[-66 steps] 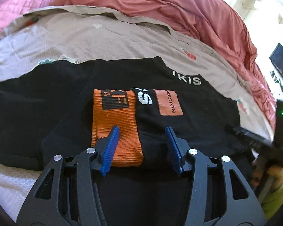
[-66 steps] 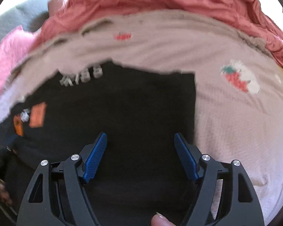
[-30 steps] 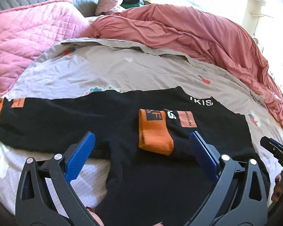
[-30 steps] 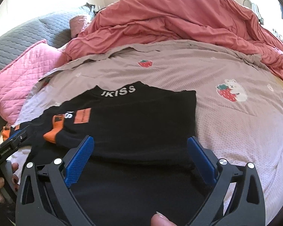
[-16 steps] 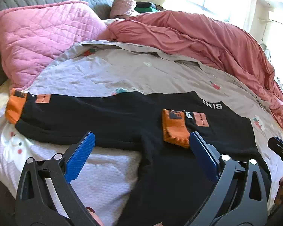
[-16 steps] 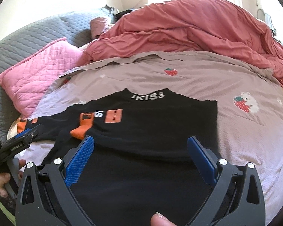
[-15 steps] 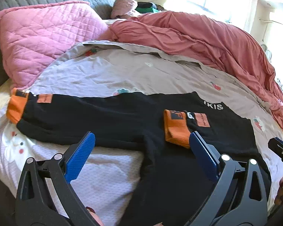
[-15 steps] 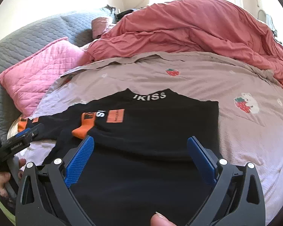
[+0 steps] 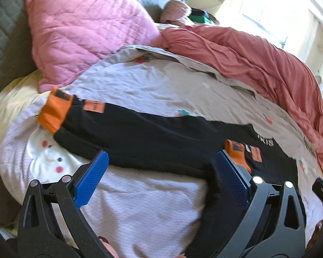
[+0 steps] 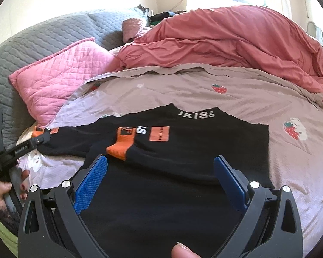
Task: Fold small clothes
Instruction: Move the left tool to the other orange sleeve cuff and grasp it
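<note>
Black top lies flat on my bed's sheet, neck with white letters toward the far side. One sleeve is folded in across the chest, its orange cuff resting on the black cloth beside an orange patch. The other sleeve stretches out straight to the left, its orange cuff just below the pink pillow.

My left claw hangs above the near edge of that outstretched sleeve, blue fingers spread wide, nothing between them. One finger is over bare sheet, the other over the black cloth by the folded cuff.

My right claw hovers over the top's lower body, jaws also wide and empty. From its camera I see my left hand gripping the other tool's handle at the left edge.

A red duvet is bunched along the far side of the bed, and a grey quilted headboard rises behind the pillow.
</note>
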The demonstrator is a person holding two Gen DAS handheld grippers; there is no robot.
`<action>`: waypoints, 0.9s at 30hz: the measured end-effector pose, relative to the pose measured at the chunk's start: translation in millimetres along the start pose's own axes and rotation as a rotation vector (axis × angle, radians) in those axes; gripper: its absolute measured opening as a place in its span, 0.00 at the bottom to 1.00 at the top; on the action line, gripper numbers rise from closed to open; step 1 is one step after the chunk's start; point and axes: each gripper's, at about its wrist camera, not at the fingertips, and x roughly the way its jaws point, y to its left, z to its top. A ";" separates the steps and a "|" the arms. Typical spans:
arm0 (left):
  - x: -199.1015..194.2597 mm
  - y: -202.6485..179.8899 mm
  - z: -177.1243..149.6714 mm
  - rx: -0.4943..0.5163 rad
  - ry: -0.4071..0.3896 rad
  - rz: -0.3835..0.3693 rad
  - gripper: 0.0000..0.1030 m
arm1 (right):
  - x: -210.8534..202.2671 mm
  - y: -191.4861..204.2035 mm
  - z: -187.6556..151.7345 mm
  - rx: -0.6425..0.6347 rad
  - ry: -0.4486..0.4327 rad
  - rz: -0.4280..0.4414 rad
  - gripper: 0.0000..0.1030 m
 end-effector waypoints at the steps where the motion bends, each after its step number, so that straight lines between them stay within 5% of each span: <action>1: -0.6 5.2 1.4 -0.011 -0.001 0.002 0.91 | 0.3 3.3 0.5 -0.006 0.000 0.004 0.96; 15: -9.1 84.5 17.8 -0.171 -0.038 0.087 0.91 | 25.0 72.6 4.6 -0.137 0.039 0.087 0.96; 27: -6.1 137.2 16.2 -0.315 -0.043 0.077 0.91 | 59.7 138.3 -9.2 -0.255 0.113 0.164 0.96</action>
